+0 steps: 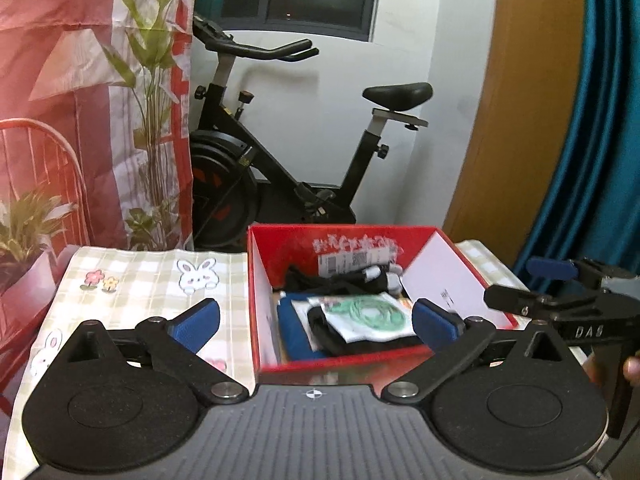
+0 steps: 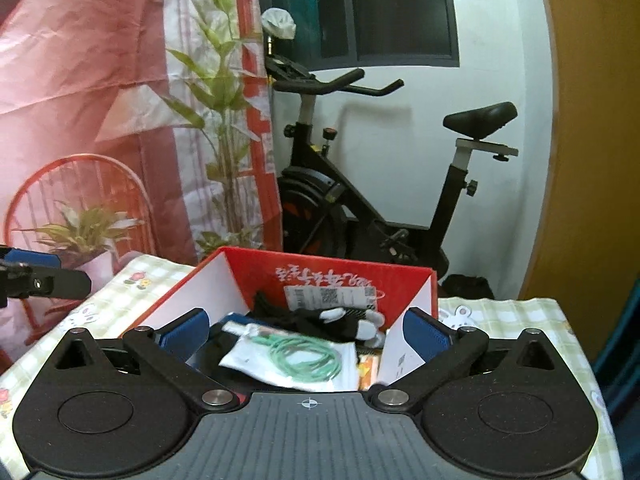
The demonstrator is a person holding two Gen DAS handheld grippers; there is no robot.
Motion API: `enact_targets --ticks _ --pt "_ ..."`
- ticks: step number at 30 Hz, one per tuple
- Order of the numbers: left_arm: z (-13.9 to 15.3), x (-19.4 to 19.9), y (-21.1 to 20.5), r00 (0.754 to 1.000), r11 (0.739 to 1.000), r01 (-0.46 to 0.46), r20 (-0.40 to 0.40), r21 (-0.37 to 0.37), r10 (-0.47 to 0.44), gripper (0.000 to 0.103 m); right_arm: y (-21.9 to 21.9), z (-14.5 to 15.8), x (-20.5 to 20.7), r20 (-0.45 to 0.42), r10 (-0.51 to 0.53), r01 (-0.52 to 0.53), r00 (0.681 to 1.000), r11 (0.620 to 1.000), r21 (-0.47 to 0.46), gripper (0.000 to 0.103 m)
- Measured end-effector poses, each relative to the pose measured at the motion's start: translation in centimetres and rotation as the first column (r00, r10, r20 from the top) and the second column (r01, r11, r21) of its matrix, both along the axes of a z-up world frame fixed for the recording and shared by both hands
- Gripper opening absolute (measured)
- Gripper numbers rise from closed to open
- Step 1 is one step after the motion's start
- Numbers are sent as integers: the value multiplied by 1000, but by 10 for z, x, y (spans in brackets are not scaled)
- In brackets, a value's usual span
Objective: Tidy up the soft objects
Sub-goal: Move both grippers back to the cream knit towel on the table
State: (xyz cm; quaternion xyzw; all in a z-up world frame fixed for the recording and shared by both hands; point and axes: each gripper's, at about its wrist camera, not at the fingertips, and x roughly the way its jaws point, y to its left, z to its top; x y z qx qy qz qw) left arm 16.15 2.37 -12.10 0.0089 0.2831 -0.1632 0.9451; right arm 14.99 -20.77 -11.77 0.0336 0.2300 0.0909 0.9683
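- The left gripper hangs above the near edge of the table, its blue-padded jaws spread wide and holding nothing.
- The right gripper is likewise spread wide and empty; in the left wrist view it shows at about three o'clock, with a fingertip of the person's hand just below it.
- A red box with white inner walls stands open on the table, straight ahead at twelve o'clock from both grippers.
- The soft things lie inside the box — a clear packet with a coiled green cord on top, nearest the cameras.
- Under and behind the packet lies black fabric, with a pair of black gloves with white fingertips toward the box's far wall.
- A blue cloth sits in the box's near-left part, at about nine o'clock from the packet.
- The checked tablecloth, printed with rabbits and flowers, covers the table around the box.
- Beyond the table — at twelve o'clock — stands a black exercise bike against a white wall.
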Motion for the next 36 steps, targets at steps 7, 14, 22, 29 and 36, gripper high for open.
enact_targets --ticks 7,14,22,29,36 --pt "-29 -49 13 997 1000 10 -81 -14 -11 103 -3 -22 -58 -42 25 -24 999 999 25 103" --pt "-73 -73 21 978 999 3 -209 -40 -11 103 1 -63 -104 -152 25 -25 988 1000 2 103" --pt "-108 -85 25 956 997 -15 -295 -70 -7 103 17 -102 -130 -277 28 -54 961 995 -89 103" --pt "-133 -89 33 924 994 -55 -382 -93 15 103 30 -116 -132 -325 48 -109 944 979 -173 103" --pt "-134 -90 36 925 991 -74 -378 -114 26 103 21 -114 -127 -299 35 -81 954 986 -145 102"
